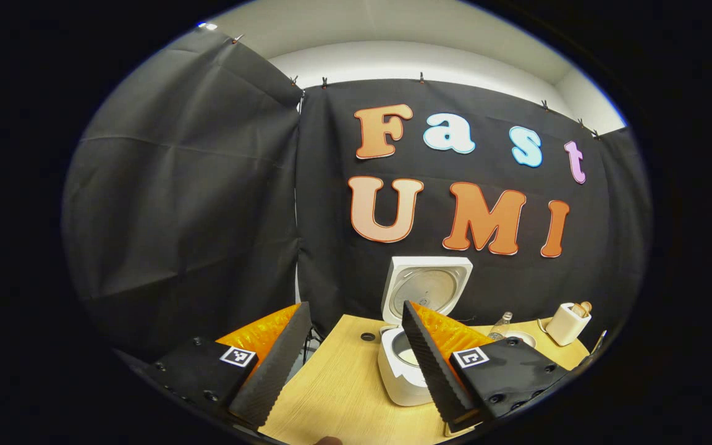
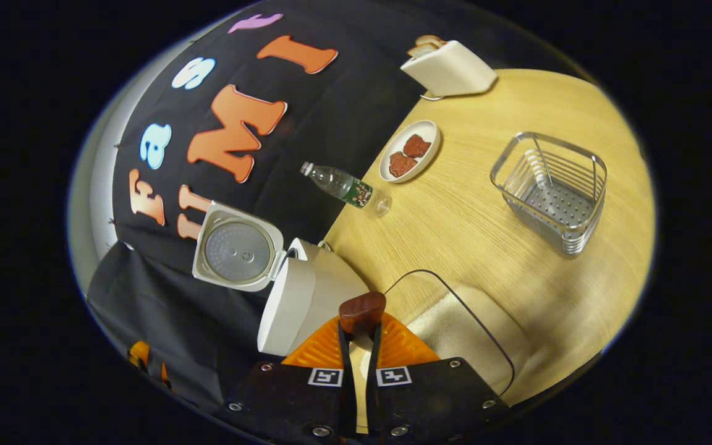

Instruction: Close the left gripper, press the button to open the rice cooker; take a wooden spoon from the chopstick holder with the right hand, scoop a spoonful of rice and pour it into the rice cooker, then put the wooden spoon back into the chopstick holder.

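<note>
Wood-grain table [image 2: 473, 222] — black cloth wall [image 1: 195, 185] behind, perhaps touching.

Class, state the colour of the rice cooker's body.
White rice cooker, clearest in the right gripper view.

Left claw [image 1: 353, 358] black ribbed fingers, orange backing, square markers, screws; right claw [image 2: 359, 346] alike

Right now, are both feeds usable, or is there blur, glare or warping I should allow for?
Left gripper view: sharp, fisheye bows the cloth wall, rice cooker evenly lit. Right gripper view: heavily tilted, table edge curved, soft sheen on the open lid, wooden spoon crisp between the fingers.
</note>
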`<state>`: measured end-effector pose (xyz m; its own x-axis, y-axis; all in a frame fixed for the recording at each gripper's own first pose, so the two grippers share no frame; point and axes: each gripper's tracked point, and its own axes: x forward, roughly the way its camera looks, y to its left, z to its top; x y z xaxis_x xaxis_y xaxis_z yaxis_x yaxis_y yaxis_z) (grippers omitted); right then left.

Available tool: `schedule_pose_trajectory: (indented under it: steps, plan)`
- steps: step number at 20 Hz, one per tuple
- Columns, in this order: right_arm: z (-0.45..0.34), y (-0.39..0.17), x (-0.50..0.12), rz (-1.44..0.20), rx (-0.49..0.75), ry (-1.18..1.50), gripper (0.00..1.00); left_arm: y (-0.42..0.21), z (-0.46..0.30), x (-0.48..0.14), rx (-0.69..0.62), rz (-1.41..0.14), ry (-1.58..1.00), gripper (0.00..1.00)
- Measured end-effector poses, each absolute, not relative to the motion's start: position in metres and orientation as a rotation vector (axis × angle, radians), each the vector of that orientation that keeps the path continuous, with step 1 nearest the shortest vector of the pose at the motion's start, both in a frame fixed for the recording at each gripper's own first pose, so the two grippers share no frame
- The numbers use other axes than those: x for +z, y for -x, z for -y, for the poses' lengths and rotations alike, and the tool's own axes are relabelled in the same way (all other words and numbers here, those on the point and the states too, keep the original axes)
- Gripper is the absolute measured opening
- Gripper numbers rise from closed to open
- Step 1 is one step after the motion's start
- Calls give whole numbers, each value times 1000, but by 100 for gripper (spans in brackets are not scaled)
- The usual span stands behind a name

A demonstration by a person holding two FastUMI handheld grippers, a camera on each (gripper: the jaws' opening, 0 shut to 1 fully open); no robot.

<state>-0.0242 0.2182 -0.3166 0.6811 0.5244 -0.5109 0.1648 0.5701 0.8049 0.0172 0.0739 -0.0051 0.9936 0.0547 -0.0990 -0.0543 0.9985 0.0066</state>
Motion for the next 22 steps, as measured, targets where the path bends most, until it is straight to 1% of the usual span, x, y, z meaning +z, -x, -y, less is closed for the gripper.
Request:
schedule_pose_trajectory:
  steps: [4,8,15,22]
  plan:
    - [-218,28,-329,-875,218,-1069,5,-14,-67,-4,46,-100,-7,100]
    - [-202,32,-324,-884,214,-1124,6,-10,-62,2,46,-80,-23,100]
    - [-183,27,-299,-867,222,-1210,6,-7,-60,2,45,-79,2,100]
    - [-188,21,-260,-863,254,-1324,5,-7,-59,4,50,-74,-10,100]
